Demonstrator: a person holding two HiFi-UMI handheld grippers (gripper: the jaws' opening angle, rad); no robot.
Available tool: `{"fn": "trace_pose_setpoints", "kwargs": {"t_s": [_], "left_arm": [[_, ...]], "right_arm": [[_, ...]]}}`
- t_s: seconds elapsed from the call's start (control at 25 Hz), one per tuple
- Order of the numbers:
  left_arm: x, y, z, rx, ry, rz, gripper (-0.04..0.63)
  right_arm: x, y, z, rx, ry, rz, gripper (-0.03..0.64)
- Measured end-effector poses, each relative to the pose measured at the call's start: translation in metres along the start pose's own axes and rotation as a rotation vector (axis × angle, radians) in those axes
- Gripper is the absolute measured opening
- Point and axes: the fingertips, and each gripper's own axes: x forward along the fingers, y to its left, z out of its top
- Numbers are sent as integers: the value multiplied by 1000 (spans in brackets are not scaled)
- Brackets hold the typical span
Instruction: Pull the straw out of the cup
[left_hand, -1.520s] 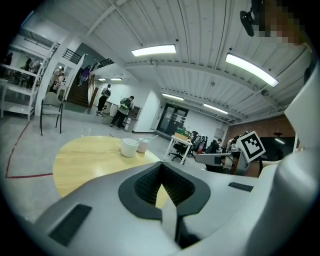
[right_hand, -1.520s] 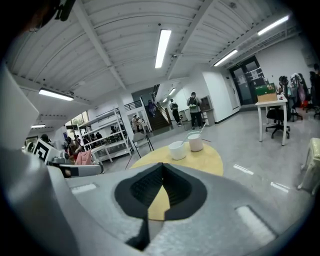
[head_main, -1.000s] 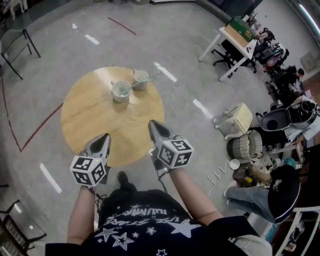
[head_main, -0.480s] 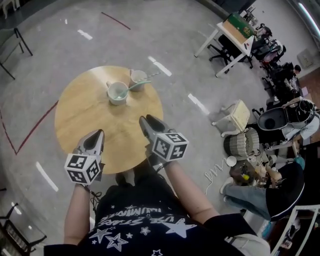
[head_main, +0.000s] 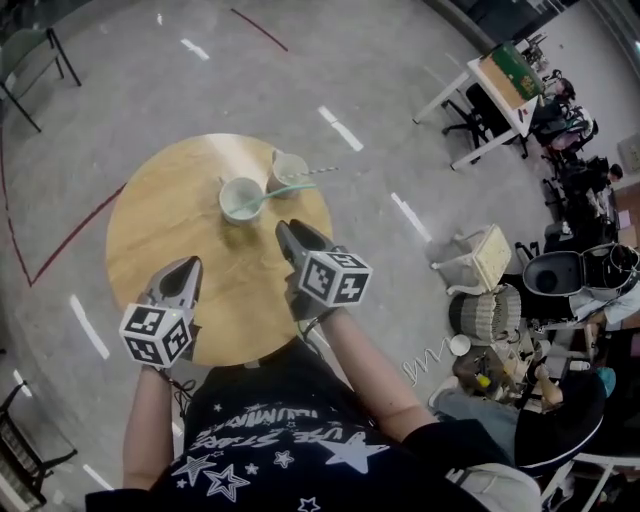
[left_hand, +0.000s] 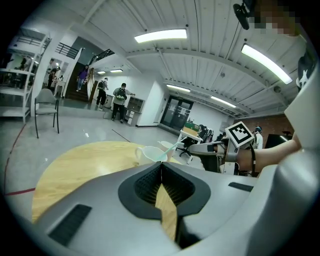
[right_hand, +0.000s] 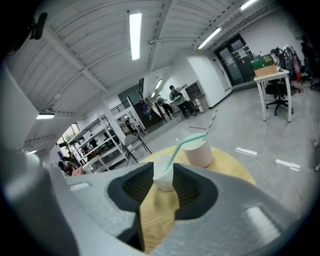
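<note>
The teal straw (head_main: 285, 190) is seen leaning out of the smooth white cup (head_main: 241, 198), set toward the far edge of the round tabletop (head_main: 160, 220) beside a beige cup (head_main: 289, 170). The right hand-held gripper (head_main: 282, 230) is held just short of the white cup, its jaws just opened wide with nothing gripped. The left hand-held gripper (head_main: 188, 266) is kept closed near the near left edge. Pale wood grain is shown, ringed by glossy grey floor (head_main: 380, 90).
</note>
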Motion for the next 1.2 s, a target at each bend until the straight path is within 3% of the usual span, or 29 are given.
{"fn": "trace_pose_setpoints", "kwargs": {"t_s": [0.56, 0.76, 1.0, 1.08, 1.2], "left_arm": [[63, 31, 20, -53, 18, 73, 7], [70, 35, 19, -62, 21, 87, 7], [68, 39, 18, -85, 14, 92, 6], [66, 39, 16, -91, 18, 99, 6], [61, 38, 15, -92, 24, 104, 6]], "right_arm": [[79, -45, 19, 142, 40, 50, 115], [90, -38, 25, 143, 7, 125, 115], [95, -37, 27, 135, 9, 130, 110], [94, -38, 27, 131, 5, 126, 38], [92, -34, 30, 123, 1, 129, 34]]}}
